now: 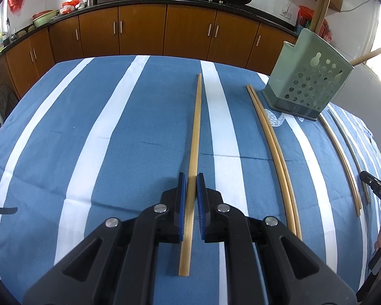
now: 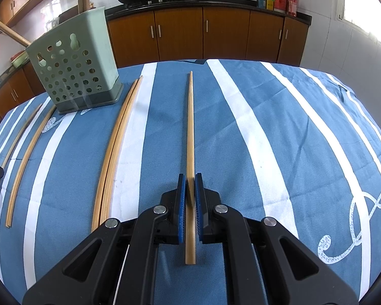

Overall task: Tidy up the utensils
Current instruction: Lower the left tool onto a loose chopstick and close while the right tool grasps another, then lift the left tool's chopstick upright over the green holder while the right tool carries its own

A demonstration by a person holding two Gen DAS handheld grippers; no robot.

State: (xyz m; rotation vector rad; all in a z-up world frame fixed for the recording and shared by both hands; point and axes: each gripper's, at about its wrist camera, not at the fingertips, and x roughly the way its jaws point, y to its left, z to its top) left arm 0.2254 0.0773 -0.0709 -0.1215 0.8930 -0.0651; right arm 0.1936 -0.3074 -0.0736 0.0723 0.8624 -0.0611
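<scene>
My left gripper [image 1: 191, 178] is shut on a bamboo chopstick pair [image 1: 196, 127] that points away over the striped blue cloth. My right gripper [image 2: 189, 178] is shut on another bamboo chopstick pair [image 2: 190, 127] the same way. A green perforated utensil holder [image 1: 307, 84] stands upright at the far right in the left wrist view, and at the far left in the right wrist view [image 2: 73, 68]. A loose chopstick pair [image 1: 271, 147] lies on the cloth between the two grippers; it also shows in the right wrist view [image 2: 116, 147].
The table [image 1: 89, 139] ends at the far side before wooden cabinets [image 1: 144, 28]. A wooden handle [image 1: 322, 2] sticks up out of the holder. In the right wrist view, more chopsticks [image 2: 28, 157] lie far left. The right gripper's body [image 1: 378, 190] shows at the left wrist view's right edge.
</scene>
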